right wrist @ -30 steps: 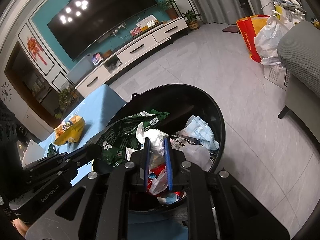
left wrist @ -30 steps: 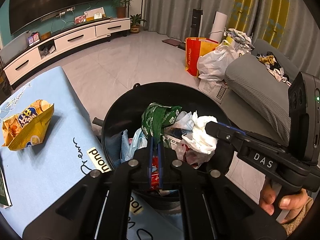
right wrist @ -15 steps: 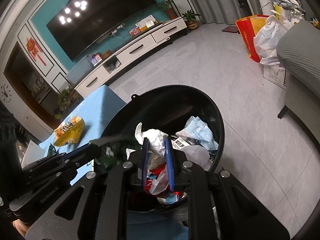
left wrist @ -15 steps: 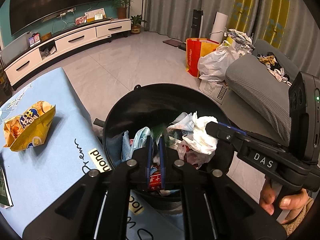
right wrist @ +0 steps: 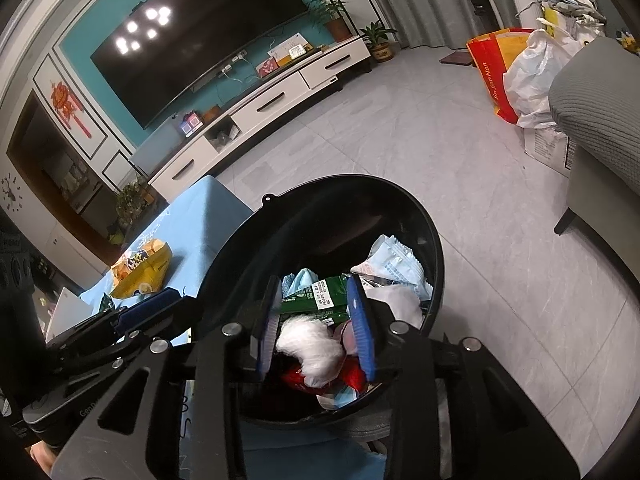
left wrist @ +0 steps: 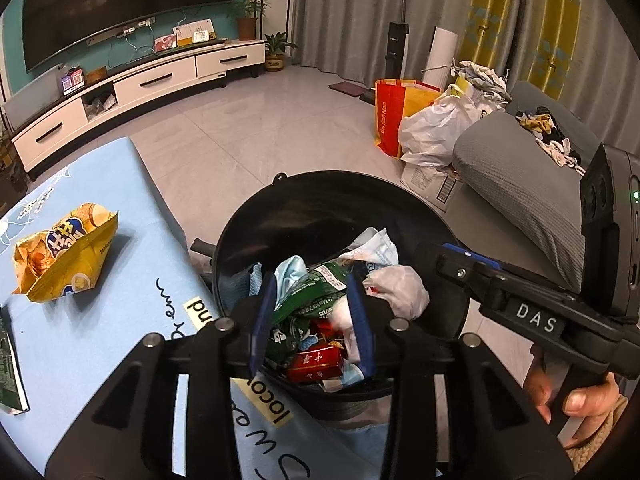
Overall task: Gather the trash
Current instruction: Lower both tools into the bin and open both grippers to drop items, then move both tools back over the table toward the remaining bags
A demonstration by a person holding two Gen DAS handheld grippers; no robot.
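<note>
Both grippers, left (left wrist: pixel 312 320) and right (right wrist: pixel 316 328), are held wide apart, empty, over the black bin (left wrist: pixel 320 196). White tissue (right wrist: pixel 310 344) is seen only rightward; a chip bag (left wrist: pixel 64 252) lies at nine o'clock.

Home living room. A big wall TV (right wrist: pixel 200 52) is hanging over a white drawer console (right wrist: pixel 276 104) far ahead-left of the claw, potted plants (right wrist: pixel 376 40) are sitting beside it, grey curtains (left wrist: pixel 352 16) are hanging ahead, and a grey sofa (left wrist: pixel 520 184) is sitting to the right on a tiled floor (right wrist: pixel 400 152).
</note>
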